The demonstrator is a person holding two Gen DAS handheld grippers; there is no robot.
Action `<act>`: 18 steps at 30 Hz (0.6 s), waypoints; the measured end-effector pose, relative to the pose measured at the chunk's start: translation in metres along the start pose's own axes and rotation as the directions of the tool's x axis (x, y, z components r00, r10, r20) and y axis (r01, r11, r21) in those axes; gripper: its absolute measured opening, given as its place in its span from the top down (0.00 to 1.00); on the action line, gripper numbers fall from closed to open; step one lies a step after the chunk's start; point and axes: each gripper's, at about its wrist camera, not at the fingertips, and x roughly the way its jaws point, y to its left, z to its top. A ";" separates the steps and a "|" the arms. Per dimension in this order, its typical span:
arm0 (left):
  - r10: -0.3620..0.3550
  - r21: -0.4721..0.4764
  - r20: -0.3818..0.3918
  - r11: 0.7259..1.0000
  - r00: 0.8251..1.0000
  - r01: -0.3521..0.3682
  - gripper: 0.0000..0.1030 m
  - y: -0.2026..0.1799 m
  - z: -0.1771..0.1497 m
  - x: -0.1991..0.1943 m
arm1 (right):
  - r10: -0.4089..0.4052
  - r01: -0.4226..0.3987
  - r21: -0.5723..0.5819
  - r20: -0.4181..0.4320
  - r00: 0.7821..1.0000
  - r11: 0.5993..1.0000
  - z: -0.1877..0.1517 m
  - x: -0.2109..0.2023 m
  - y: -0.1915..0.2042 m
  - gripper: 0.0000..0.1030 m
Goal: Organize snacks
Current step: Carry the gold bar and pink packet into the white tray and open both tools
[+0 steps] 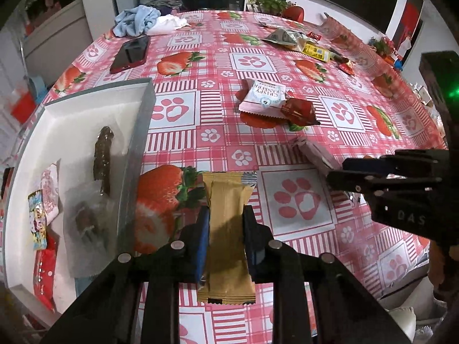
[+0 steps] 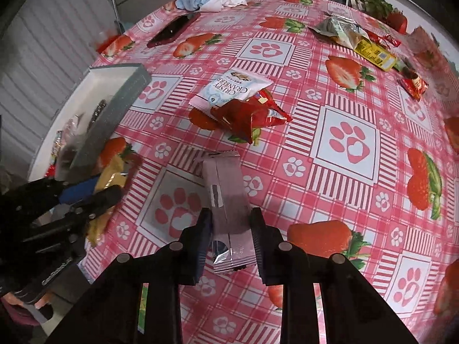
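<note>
Pink strawberry-and-paw tablecloth (image 1: 218,149) covers the desk; the landmark is the grey-walled white tray (image 1: 137,132) at the desk's left edge.

Left gripper (image 1: 226,226): fingers pinching a tan snack packet (image 1: 226,200) across its width, packet lengthwise between them, just right of the tray's grey wall and outside it. Cannot tell if the packet touches the cloth.

Right gripper (image 2: 229,229): fingers pinching a mauve snack packet (image 2: 226,189), further right of the tray than the tan one. Its far end points toward the desk centre; its near crimped end sits between the fingers.

Inside the tray: a dark stick-shaped snack (image 1: 103,157), a clear wrapper with something brown in it (image 1: 89,223), a colourful small packet (image 1: 37,223), and a red packet (image 1: 43,275) at the near end.

Right of the tray, mid-desk: a white "Crispy Cranberry" packet (image 2: 232,89) with a red wrapper (image 2: 249,114) overlapping its near edge.

Far right of the tray: a loose cluster with a silver-green bag (image 2: 338,28), a yellow packet (image 2: 373,53) and a small red sachet (image 2: 414,84).

Beyond the tray's far end: a dark phone in a red case (image 1: 130,54), then a crumpled blue cloth (image 1: 136,20) and a white cloth (image 1: 169,24) touching it.
</note>
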 end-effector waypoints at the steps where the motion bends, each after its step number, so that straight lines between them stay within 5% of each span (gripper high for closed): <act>1: 0.000 -0.001 -0.002 1.000 1.000 0.000 0.76 0.000 -0.001 0.000 | -0.006 0.006 0.000 0.000 1.000 1.000 0.003 0.002 0.001 0.62; 3: 0.000 -0.003 -0.005 1.000 1.000 0.000 0.76 0.001 -0.002 0.000 | -0.048 0.048 -0.016 0.001 0.999 0.999 0.006 0.004 0.004 0.29; 9: -0.001 0.002 -0.006 1.000 1.000 0.001 0.76 -0.001 -0.005 -0.001 | -0.124 0.123 -0.058 -0.013 0.992 0.991 0.015 0.017 0.015 0.29; 11: -0.003 0.003 -0.004 1.000 1.000 0.003 0.76 -0.001 -0.006 -0.002 | -0.143 0.140 -0.064 -0.045 0.989 0.988 0.013 0.027 0.016 0.36; 13: 0.000 0.004 0.001 1.000 1.000 0.000 0.76 -0.001 -0.007 -0.004 | -0.135 0.134 -0.084 -0.014 0.991 0.987 0.011 0.023 0.020 0.68; 14: 0.000 0.003 0.002 1.000 1.000 0.000 0.76 0.000 -0.007 -0.005 | -0.144 0.143 -0.091 -0.011 0.989 0.986 0.009 0.021 0.022 0.75; 18: -0.008 -0.010 0.024 1.000 1.000 0.008 0.76 0.005 -0.006 -0.014 | -0.109 0.109 -0.058 0.013 0.994 0.992 0.003 0.013 0.019 0.76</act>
